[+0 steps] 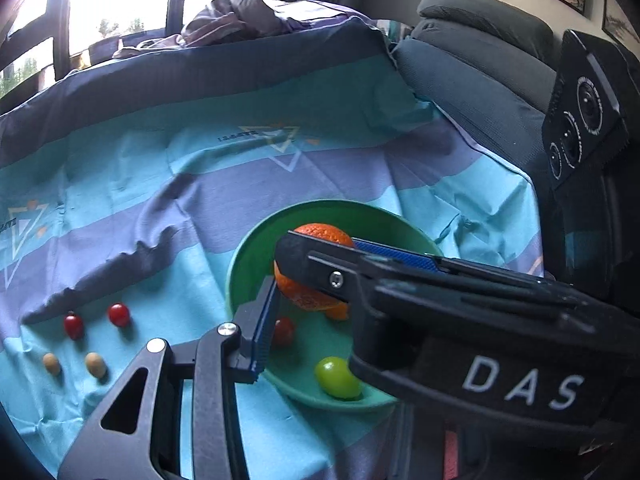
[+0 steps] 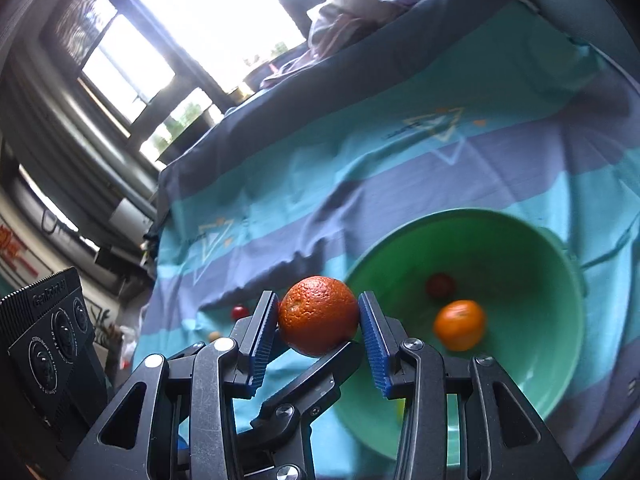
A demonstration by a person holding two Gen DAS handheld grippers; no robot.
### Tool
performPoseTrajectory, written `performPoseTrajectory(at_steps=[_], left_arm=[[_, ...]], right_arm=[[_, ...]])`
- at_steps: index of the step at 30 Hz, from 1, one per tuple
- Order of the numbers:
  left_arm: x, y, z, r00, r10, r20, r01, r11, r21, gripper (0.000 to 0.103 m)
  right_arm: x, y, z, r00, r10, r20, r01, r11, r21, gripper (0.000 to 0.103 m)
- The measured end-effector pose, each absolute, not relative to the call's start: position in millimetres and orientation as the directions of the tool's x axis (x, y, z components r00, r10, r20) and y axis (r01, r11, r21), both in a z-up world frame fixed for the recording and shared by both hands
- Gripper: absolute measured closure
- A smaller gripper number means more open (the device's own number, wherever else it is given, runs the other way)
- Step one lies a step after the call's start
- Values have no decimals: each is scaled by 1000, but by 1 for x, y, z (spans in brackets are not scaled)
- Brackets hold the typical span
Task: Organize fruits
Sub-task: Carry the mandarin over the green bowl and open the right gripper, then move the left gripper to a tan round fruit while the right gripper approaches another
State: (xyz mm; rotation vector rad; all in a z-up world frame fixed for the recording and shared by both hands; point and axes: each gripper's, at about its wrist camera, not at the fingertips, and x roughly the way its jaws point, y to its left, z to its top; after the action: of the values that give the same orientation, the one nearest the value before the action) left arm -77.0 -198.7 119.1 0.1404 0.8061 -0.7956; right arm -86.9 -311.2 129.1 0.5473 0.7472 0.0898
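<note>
A green bowl (image 1: 248, 256) stands on a striped blue cloth; it also shows in the right wrist view (image 2: 560, 264). My right gripper (image 2: 319, 322) is shut on an orange (image 2: 318, 314) and holds it above the bowl's left rim; it crosses the left wrist view, where the held orange (image 1: 308, 292) hangs over the bowl. In the bowl lie another orange (image 2: 460, 325), a red cherry tomato (image 2: 440, 286) and a green grape (image 1: 336, 378). Of my left gripper only one blue-padded finger (image 1: 262, 328) shows, near the bowl's left rim.
On the cloth left of the bowl lie two red cherry tomatoes (image 1: 119, 314) (image 1: 73, 326) and two small tan fruits (image 1: 95, 364) (image 1: 52, 363). A grey seat (image 1: 480, 72) stands at the right. Crumpled clothes (image 1: 240, 20) lie at the far edge by the window.
</note>
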Motion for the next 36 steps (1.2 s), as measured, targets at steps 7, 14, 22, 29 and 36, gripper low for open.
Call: performPoseTrajectory(at_steps=[7, 14, 22, 29, 36], left_arm=[[-70, -242, 95, 334, -590, -735, 716, 666, -209, 64], [-62, -254, 77, 274, -574, -772, 713, 660, -238, 64], [-62, -247, 77, 266, -587, -764, 706, 659, -261, 63], [-58, -196, 96, 364, -568, -738, 664, 714, -222, 55], [-36, -98, 117, 513, -429, -743, 492, 857, -155, 51]], right_arm=[[-90, -355, 106, 700, 232, -675, 222, 828, 515, 59], [-86, -370, 84, 642, 241, -727, 278, 811, 515, 59], [-87, -364, 85, 627, 184, -757, 291, 846, 447, 59], [-97, -350, 108, 699, 62, -712, 291, 885, 363, 59], [-89, -336, 114, 711, 39, -702, 291, 893, 344, 59]])
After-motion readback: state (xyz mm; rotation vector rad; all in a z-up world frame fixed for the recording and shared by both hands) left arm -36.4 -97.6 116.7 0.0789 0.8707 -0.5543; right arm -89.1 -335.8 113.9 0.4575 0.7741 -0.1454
